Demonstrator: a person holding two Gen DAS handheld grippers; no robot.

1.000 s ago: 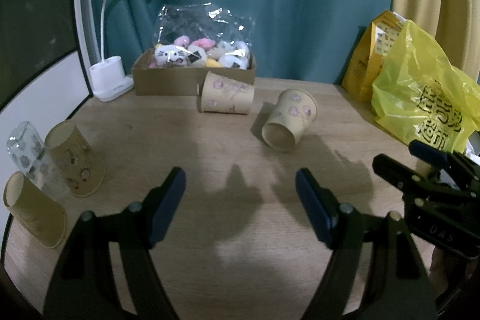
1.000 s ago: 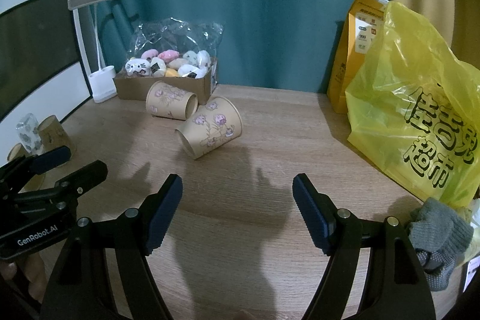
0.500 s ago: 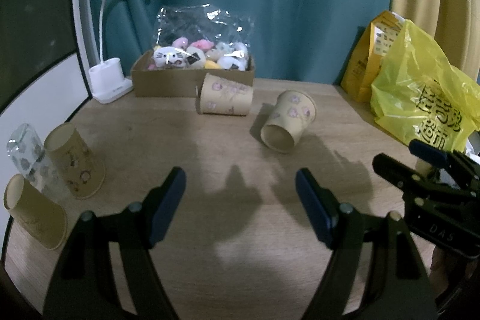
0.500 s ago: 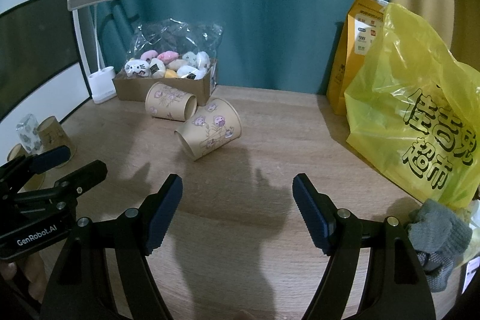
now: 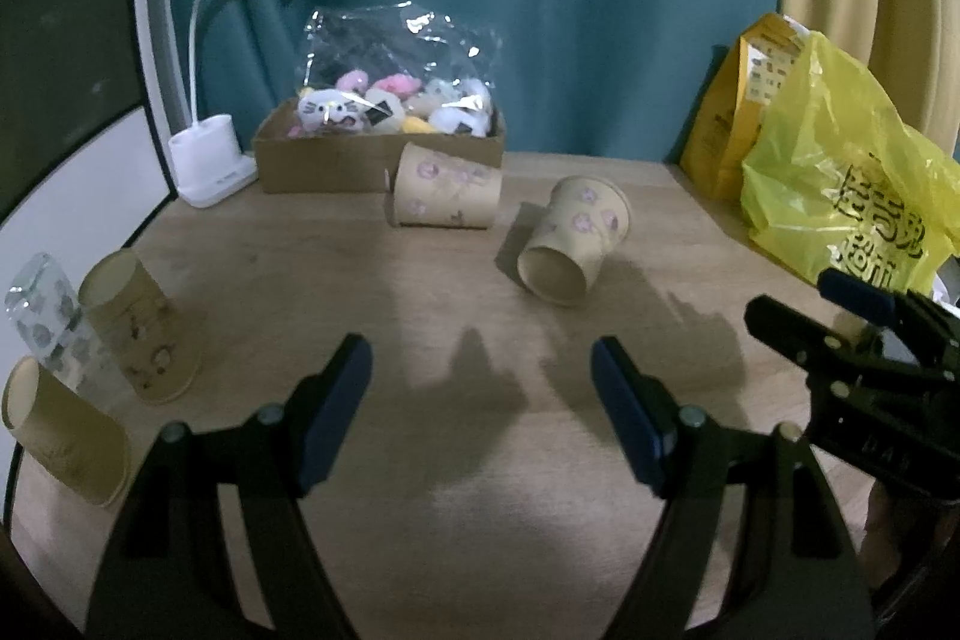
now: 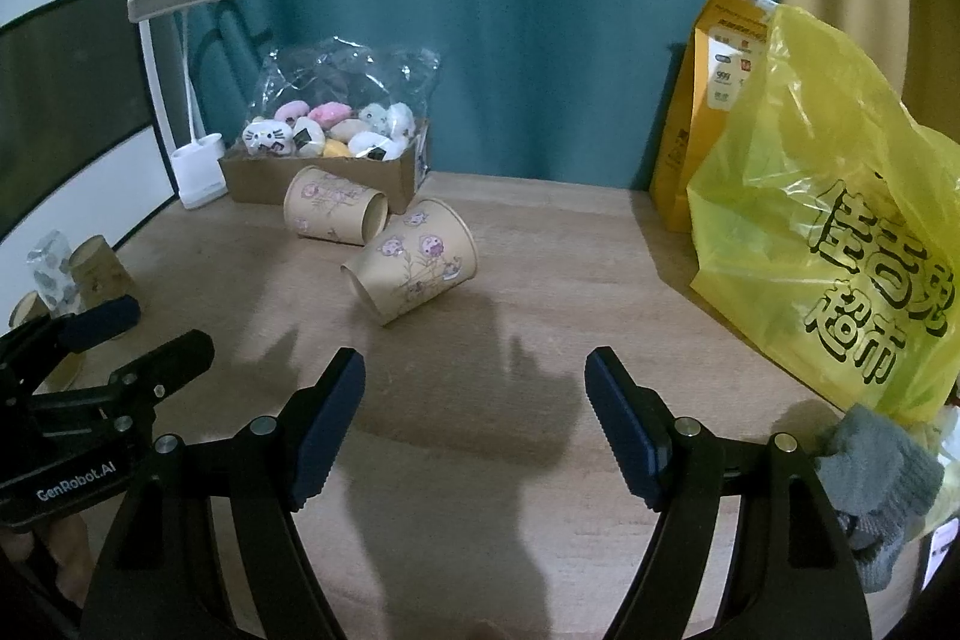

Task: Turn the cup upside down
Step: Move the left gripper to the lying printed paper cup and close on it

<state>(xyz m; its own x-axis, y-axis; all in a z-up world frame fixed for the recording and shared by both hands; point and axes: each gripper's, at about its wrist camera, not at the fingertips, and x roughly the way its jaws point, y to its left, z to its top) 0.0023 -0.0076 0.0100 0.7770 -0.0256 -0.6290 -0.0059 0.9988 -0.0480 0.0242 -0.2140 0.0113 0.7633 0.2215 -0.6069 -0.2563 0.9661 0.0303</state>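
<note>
- Your left gripper [image 5: 480, 388] hovers above the worktop [image 5: 480, 490], jaws spread wide, holding nothing.
- Your right gripper [image 6: 474, 400] hovers likewise, jaws wide apart and empty.
- The nearer floral paper cup [image 6: 414, 259] lies on its side ahead of both grippers, apart from them.
- A second floral cup [image 6: 336, 214] lies on its side against the cardboard box [image 6: 318, 181].

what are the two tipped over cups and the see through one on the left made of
The nearer tipped cup and the one behind it look like matte tan paper: printed cartoon flowers, thin rolled rims. The see-through cup looks like clear plastic or glass, glossy with grey prints; which one is unclear.
</note>
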